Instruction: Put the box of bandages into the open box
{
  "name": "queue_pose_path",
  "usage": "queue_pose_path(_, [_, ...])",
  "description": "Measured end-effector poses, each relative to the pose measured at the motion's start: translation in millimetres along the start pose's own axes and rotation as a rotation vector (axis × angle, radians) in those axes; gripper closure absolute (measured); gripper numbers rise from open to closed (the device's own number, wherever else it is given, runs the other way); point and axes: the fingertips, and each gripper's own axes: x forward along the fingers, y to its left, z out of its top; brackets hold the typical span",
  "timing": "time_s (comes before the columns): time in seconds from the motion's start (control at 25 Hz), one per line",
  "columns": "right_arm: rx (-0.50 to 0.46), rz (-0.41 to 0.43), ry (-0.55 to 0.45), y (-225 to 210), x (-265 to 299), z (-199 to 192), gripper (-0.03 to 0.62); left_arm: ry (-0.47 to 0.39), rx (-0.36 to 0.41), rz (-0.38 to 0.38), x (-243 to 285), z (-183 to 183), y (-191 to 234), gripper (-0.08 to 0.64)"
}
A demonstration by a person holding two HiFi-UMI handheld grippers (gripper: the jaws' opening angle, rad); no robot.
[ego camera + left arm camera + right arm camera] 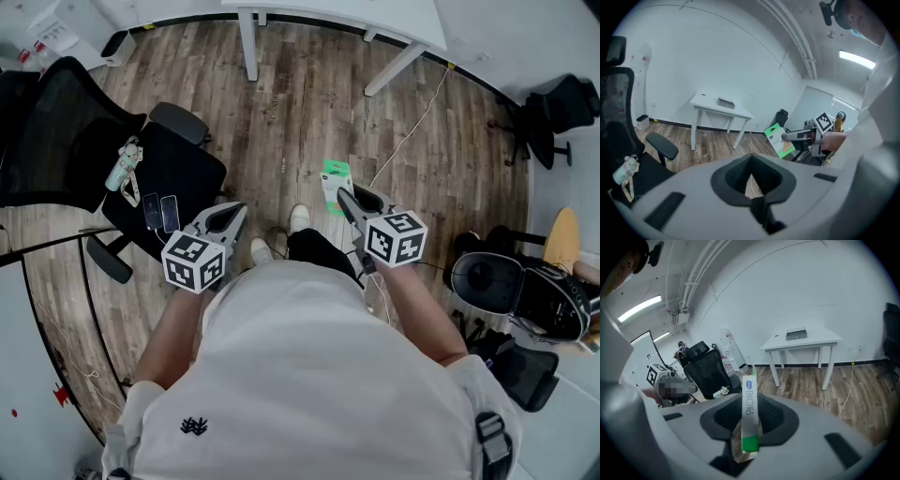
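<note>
The box of bandages [335,182], white with a green end, is held above the wooden floor in front of the person's feet. My right gripper [344,195] is shut on it. In the right gripper view the box [749,411] stands edge-on between the pads. From the left gripper view, the same box [777,139] shows at the right. My left gripper [233,212] hangs beside it at the left, shut with nothing in it [751,177]. A small grey box-like thing [796,333] lies on the white table [820,340]; I cannot tell whether it is the open box.
A black office chair [178,169] stands to the left, with two phones [160,212] and a pale bottle-like item [123,167] on its seat. The white table's legs [248,42] are ahead. A cable [412,122] runs across the floor. Black gear [511,286] crowds the right.
</note>
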Motion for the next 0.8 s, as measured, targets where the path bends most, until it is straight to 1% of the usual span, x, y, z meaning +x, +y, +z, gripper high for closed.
queue_pose_path(0.16, [0.006, -0.012, -0.017, -21, -1, 5, 0.5, -0.011, 0.048, -0.023, 26, 20, -13, 0.557])
queue_pose_path(0.32, [0.018, -0.004, -0.034, -41, 0, 20, 0.5, -0.007, 0.068, -0.024, 48, 42, -20, 0.557])
queue_pose_path(0.44, [0.004, 0.004, -0.043, -58, 2, 34, 0.5, -0.004, 0.08, -0.02, 67, 57, -24, 0.557])
queue_pose_path(0.64, [0.013, 0.009, -0.058, -89, 3, 43, 0.5, 0.005, 0.1, -0.014, 97, 72, -33, 0.557])
queue_pose_path(0.8, [0.023, 0.011, -0.048, -113, 4, 43, 0.499, 0.018, 0.112, -0.014, 120, 79, -41, 0.557])
